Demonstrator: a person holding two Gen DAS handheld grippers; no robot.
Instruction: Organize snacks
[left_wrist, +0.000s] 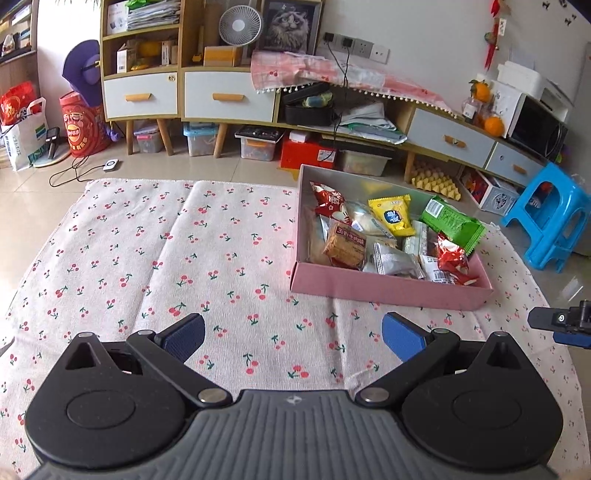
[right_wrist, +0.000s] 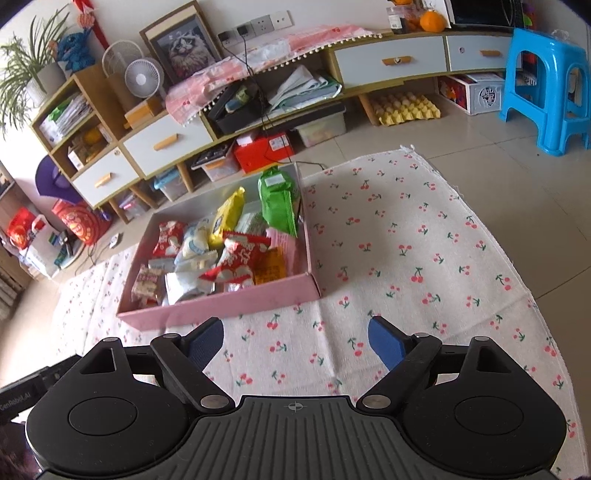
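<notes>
A pink box (left_wrist: 388, 291) (right_wrist: 221, 308) stands on a cherry-print cloth (left_wrist: 166, 258) (right_wrist: 406, 251) and holds several snack packets. Among them are a green packet (left_wrist: 452, 223) (right_wrist: 279, 201), a yellow packet (left_wrist: 393, 216) (right_wrist: 227, 218), red packets (left_wrist: 452, 264) (right_wrist: 240, 258) and a brown biscuit pack (left_wrist: 345, 243). My left gripper (left_wrist: 293, 338) is open and empty, low over the cloth in front of the box. My right gripper (right_wrist: 295, 341) is open and empty, in front of the box's right corner. Its tip shows at the right edge of the left wrist view (left_wrist: 561, 323).
A low cabinet with white drawers (left_wrist: 229, 96) (right_wrist: 391, 61) runs along the back wall, with storage boxes beneath. A blue plastic stool (left_wrist: 550, 218) (right_wrist: 546, 88) stands on the tiled floor to the right. Bags (left_wrist: 22, 125) stand at the far left.
</notes>
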